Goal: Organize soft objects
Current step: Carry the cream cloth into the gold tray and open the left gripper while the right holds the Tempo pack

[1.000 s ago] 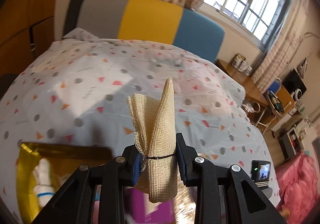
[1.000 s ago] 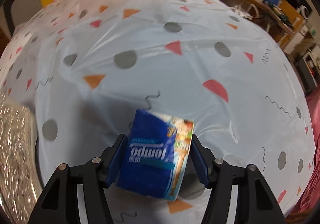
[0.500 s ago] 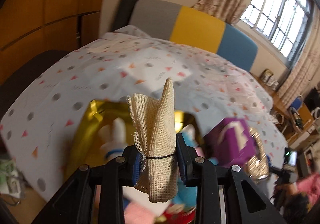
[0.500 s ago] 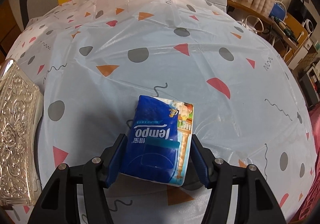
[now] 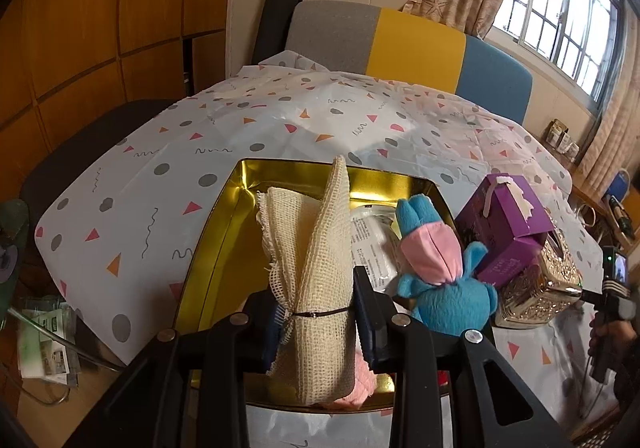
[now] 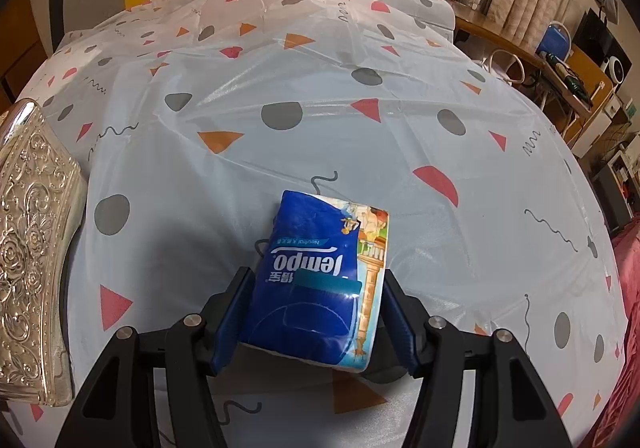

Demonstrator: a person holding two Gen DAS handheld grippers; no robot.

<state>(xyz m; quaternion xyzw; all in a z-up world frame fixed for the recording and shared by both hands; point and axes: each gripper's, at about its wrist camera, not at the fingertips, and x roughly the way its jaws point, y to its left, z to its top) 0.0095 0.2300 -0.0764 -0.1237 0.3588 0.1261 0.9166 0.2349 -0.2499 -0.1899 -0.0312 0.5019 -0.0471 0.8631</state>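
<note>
In our left gripper (image 5: 316,322) we held a bundle of cream mesh cloth (image 5: 316,272), tied round with a thin dark band, the fingers pinched narrow on its waist. A second before, that bundle stood over bare tablecloth with only a corner of the gold tin showing below; by this moment we had carried it across and down, so that it hung directly above the open gold tin (image 5: 224,232). Something pink and fluffy (image 5: 362,380) lay in the tin just under the cloth's lower end. Beside the cloth sat a blue and pink plush toy (image 5: 436,268), leaning against the tin's right wall, with a white plastic packet (image 5: 374,244) behind it. Further right stood a purple carton (image 5: 508,224) and an embossed silver tissue box (image 5: 540,288), then the patterned tablecloth (image 5: 280,128) running back to the chair.

We judged the cloth ready to be let go into the tin.

Our right gripper (image 6: 316,314) had hardly moved: its fingers stood at a middling width, closed on a blue Tempo tissue pack (image 6: 320,276) just above the tablecloth, its turn in the tin yet to come.
</note>
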